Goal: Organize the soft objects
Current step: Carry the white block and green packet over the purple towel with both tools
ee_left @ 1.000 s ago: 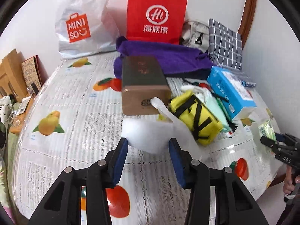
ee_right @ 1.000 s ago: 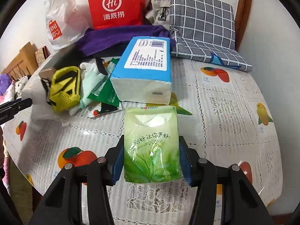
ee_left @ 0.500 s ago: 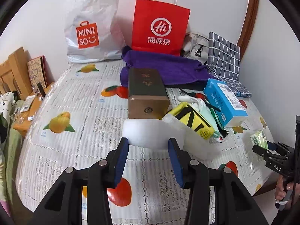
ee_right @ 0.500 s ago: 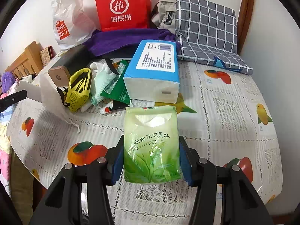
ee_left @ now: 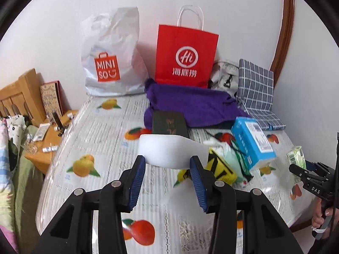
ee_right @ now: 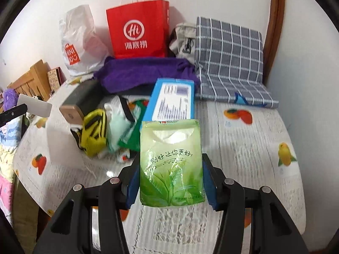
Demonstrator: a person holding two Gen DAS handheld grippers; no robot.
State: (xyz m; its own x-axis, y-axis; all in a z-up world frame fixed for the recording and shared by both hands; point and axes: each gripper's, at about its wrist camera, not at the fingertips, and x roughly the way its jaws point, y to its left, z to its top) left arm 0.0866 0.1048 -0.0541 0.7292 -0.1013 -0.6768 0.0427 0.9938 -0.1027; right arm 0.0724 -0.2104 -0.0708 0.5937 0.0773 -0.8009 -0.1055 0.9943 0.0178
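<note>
My left gripper (ee_left: 167,169) is shut on a white foam sheet (ee_left: 171,151) and holds it above the table; the sheet also shows at the left of the right wrist view (ee_right: 35,106). My right gripper (ee_right: 170,180) is shut on a green tissue pack (ee_right: 171,163), held above the table; the pack shows in the left wrist view (ee_left: 296,156). On the table lie a purple towel (ee_left: 190,105), a yellow-and-black pouch (ee_right: 94,131), a pale green cloth (ee_right: 118,127), a blue tissue box (ee_right: 171,101) and a grey checked cushion (ee_right: 226,61).
A red paper bag (ee_left: 186,57) and a white Miniso plastic bag (ee_left: 110,57) stand against the back wall. A dark box with a tan end (ee_right: 81,105) lies by the pouch. A wooden side table (ee_left: 48,139) with small items stands left of the fruit-print tablecloth (ee_left: 101,144).
Both grippers have risen and drawn back from the table. The foam sheet has lifted clear of the box and pouch. The tissue pack stays gripped.
</note>
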